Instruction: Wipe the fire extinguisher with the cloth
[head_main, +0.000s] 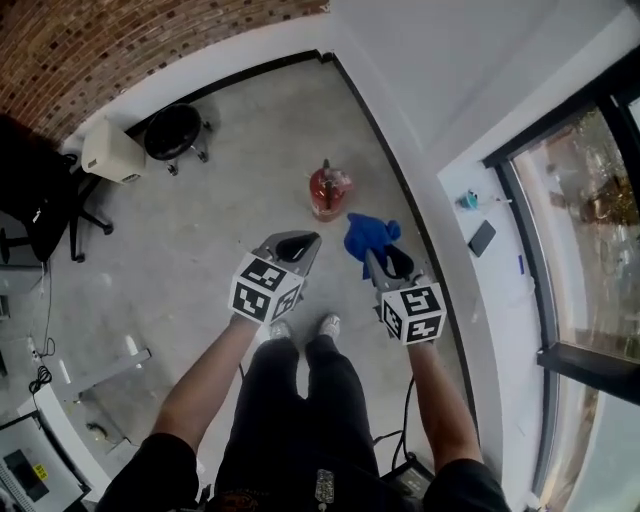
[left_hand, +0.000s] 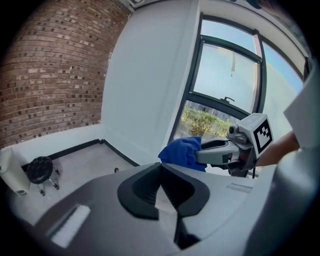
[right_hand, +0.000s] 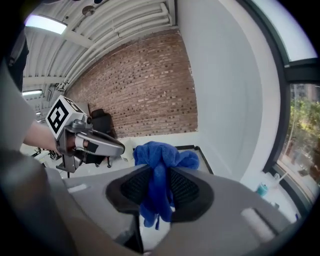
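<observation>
- Far left in the head view, a black office chair (head_main: 40, 215) sits by the brick wall (head_main: 120, 40), with a beige box (head_main: 112, 152) just beyond it on the floor.
- Next along, a round black stool (head_main: 173, 132) stands close to the box, near the black skirting.
- Now the left gripper (head_main: 298, 243): held out over the grey floor (head_main: 200, 260), marker cube on top. Its own view shows the left gripper (left_hand: 161, 172) with its jaws pressed together and nothing between them.
- Ahead, between the two grippers and clear of both, the red fire extinguisher (head_main: 327, 190) stands on the floor close to the white wall (head_main: 440, 70). Neither gripper view shows it.
- Right of that, the blue cloth (head_main: 370, 235) bunches up at the tip of the right gripper (head_main: 380, 256), not touching the extinguisher.
- In the right gripper view, the right gripper (right_hand: 159, 175) is clamped on the cloth (right_hand: 161, 154): a fold runs down between the black pads and the rest puffs out above them.
- Far right, the white windowsill (head_main: 500, 280) carries a dark phone (head_main: 481, 238) and a small teal object (head_main: 469, 200), below the window glass.
</observation>
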